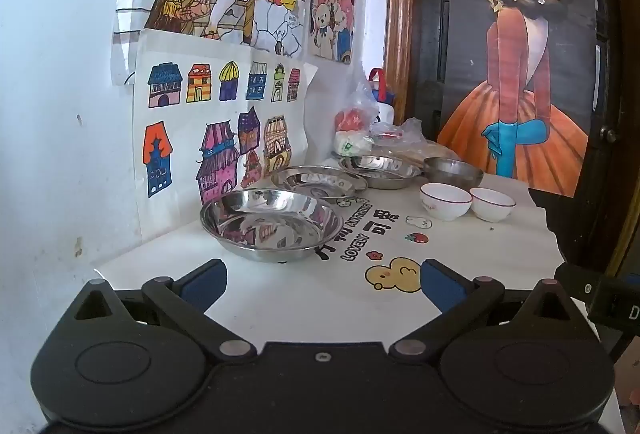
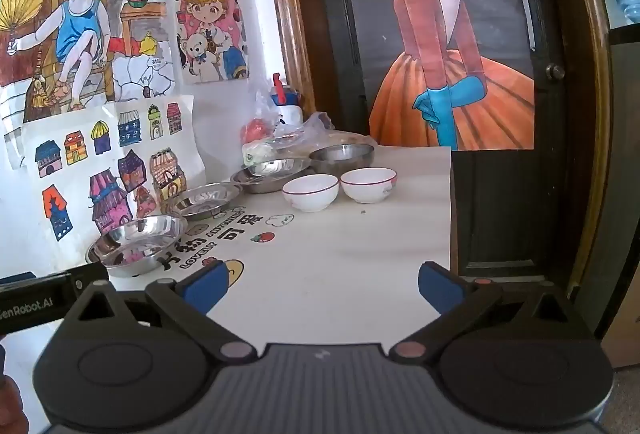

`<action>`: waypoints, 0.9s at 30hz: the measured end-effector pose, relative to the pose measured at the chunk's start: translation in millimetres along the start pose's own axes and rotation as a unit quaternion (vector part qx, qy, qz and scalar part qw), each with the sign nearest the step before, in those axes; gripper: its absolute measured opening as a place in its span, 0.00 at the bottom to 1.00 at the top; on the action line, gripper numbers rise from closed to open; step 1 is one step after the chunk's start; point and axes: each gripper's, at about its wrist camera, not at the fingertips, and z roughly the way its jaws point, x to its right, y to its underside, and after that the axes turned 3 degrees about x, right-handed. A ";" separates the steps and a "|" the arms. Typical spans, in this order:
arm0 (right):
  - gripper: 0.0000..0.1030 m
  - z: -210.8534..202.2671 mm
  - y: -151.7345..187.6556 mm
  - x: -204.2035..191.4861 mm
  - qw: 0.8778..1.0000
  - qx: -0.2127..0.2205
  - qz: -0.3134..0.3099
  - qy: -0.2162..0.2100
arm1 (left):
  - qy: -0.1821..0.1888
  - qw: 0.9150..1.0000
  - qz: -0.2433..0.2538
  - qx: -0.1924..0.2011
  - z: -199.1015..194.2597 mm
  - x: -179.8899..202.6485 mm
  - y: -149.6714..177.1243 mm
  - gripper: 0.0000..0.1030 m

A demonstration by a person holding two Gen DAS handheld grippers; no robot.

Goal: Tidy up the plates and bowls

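Left wrist view shows three steel plates, nearest (image 1: pixel 271 230), middle (image 1: pixel 318 182), farthest (image 1: pixel 380 166), lined up from 10 toward 1 o'clock along the wall, mouths up, two white bowls (image 1: pixel 445 200) beyond at 1 o'clock on the table (image 1: pixel 320 298), while left gripper (image 1: pixel 322 284) and right gripper (image 2: pixel 322 286) both gape wide, holding nothing.

We see three shiny steel plates (image 1: pixel 272 224) (image 1: pixel 318 179) (image 1: pixel 380 165) lined along the wall, a steel bowl (image 1: pixel 454 171) behind them, and two white bowls (image 1: pixel 445 199) (image 1: pixel 492 203) upright side by side
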 end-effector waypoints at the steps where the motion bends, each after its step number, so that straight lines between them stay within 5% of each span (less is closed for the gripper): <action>1: 1.00 0.6 -0.9 1.0 1.000 -0.003 0.009 -0.001 | 0.000 1.000 0.002 0.001 -0.1 0.1 0.1 0.99; 27: 1.00 4.4 0.9 0.2 1.000 -0.003 -0.003 0.002 | -0.001 1.000 -0.004 0.002 1.7 -2.3 0.9 0.99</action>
